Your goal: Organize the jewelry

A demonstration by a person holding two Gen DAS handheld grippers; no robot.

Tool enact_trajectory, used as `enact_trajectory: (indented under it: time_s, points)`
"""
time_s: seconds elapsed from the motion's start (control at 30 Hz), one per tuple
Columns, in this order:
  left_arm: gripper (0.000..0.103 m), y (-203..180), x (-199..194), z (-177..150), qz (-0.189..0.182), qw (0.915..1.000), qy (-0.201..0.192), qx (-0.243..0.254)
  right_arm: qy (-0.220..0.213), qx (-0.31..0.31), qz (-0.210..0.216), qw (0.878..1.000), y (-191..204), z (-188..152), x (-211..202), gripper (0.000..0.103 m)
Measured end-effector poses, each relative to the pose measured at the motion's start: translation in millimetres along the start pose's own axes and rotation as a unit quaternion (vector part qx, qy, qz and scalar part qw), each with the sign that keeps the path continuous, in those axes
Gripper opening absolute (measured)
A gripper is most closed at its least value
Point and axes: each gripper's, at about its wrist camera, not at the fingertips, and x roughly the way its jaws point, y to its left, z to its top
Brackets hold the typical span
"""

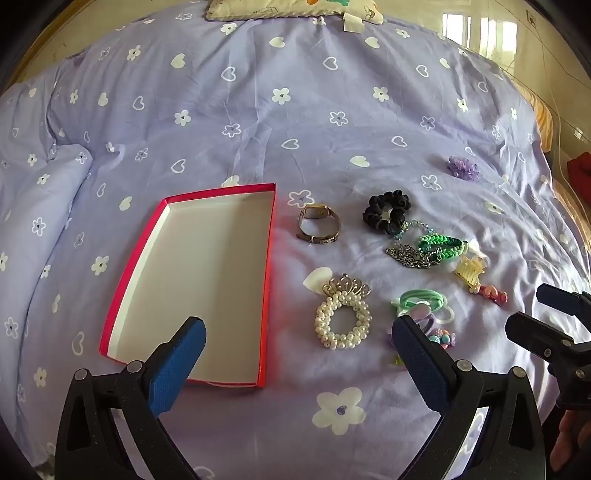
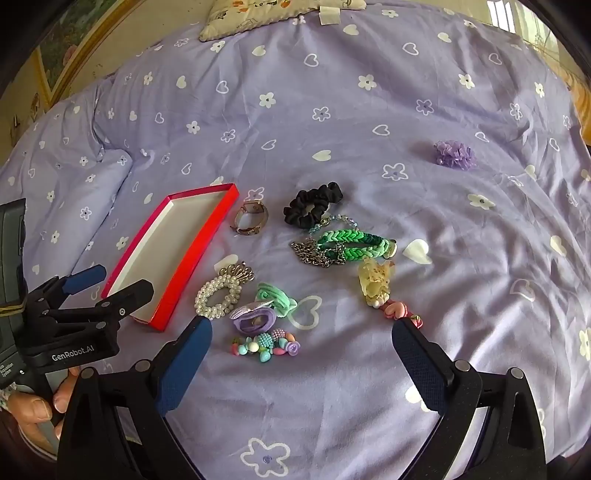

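Jewelry all lies loose on the purple bedspread (image 1: 258,122) beside my empty red box (image 1: 192,280), pearl bracelet (image 1: 342,319), watch (image 1: 319,225) and black scrunchie (image 2: 313,205) included, with left gripper (image 1: 299,349) and right gripper (image 2: 301,349) spread wide, holding nothing, so sorting hasn't started.

The left claw's (image 1: 298,345) right finger covers part of the purple hair tie (image 1: 428,321) and most of the bead bracelet (image 1: 443,338) in the left wrist view. In the right wrist view, the right claw's (image 2: 301,345) right finger hides the end of the pink hair clip (image 2: 397,312). The patterned pillow (image 2: 258,14) is cut off by the top edge in both views. The silver chain (image 2: 314,253) lies partly under the green braided bracelet (image 2: 351,245), tangled too finely to trace. The watch (image 1: 319,223) face is too small to read.
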Motion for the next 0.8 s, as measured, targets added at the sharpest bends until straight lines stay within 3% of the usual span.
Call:
enact_trajectory:
  time_s: [0.8]
  points:
    - [0.102, -2.1, -2.4, 1.9, 0.000, 1.0000, -0.001, -0.001, 0.000, 0.001, 0.001, 1.000, 0.9, -0.7, -0.9, 0.099]
